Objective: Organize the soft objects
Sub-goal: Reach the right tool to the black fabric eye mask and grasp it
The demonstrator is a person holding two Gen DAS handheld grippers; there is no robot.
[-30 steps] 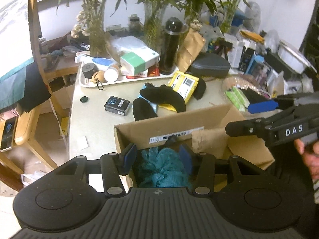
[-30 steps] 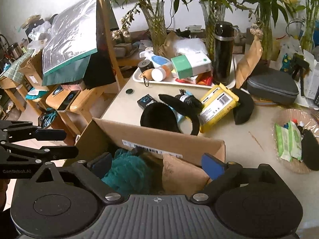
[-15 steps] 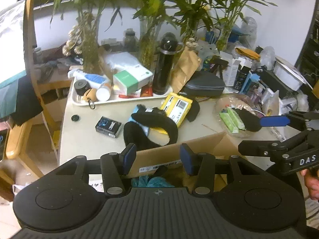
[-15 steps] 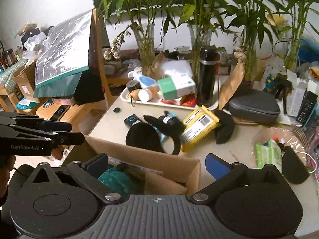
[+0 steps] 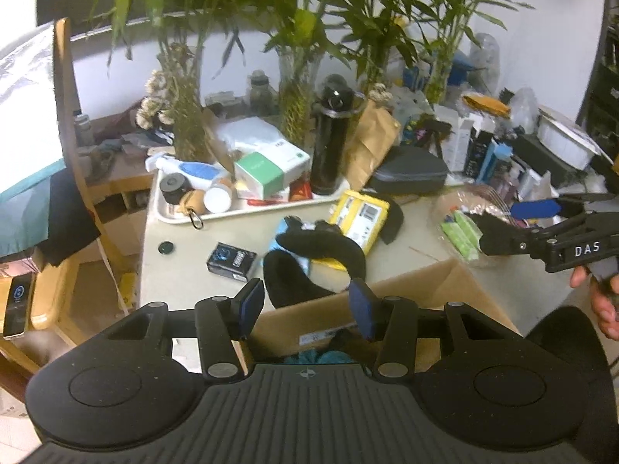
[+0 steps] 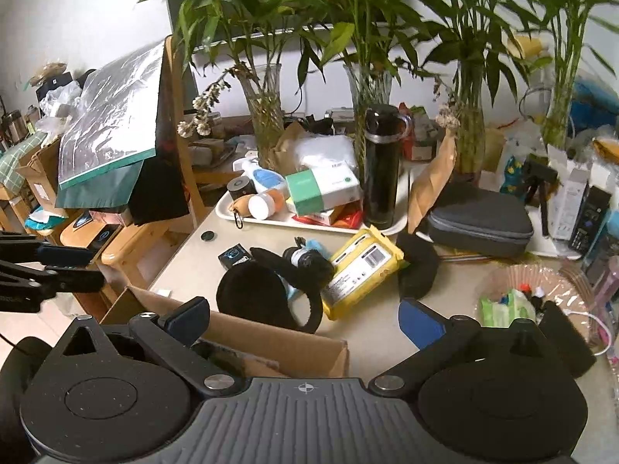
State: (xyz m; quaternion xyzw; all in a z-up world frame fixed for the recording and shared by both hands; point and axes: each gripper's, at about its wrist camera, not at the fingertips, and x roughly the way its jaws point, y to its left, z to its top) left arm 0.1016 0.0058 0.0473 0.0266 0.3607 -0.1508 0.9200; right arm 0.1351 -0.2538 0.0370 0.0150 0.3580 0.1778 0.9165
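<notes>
Two grippers: both over the near edge of the table, neither holding anything.
Teal fluffy thing (image 5: 323,355): inside the cardboard box, only a small patch showing above the left gripper's body.
Cardboard box (image 5: 418,290): open, at the near edge of the table (image 5: 182,270); a white label on its far wall, inner side.
Black earmuffs (image 6: 271,294): on the table just behind the box's far wall, band curving over a round black pad; a blue item is tucked under them.
Black soft piece (image 6: 418,266): behind the box, to the right of the yellow pack and touching it.
Yellow pack (image 6: 361,266): flat on the table behind the box, beside the earmuffs.
Small black box (image 5: 231,261): on the table behind the box, left of the earmuffs.
Left gripper (image 5: 305,303): above the box's left part, jaws parted, nothing between the blue pads; box wall and earmuffs visible through the gap.
Right gripper (image 6: 305,317): above the box's right corner, jaws spread wide, empty; a hand (image 5: 599,301) holds it at the right edge of the left view.
White tray (image 6: 309,224): further behind the box, carrying a green-and-white carton, small jars and a tall black bottle (image 6: 381,166).
Grey zip case (image 6: 479,224): behind the box to the right, past the black soft piece.
Vases with bamboo: along the back of the table, behind the tray.
</notes>
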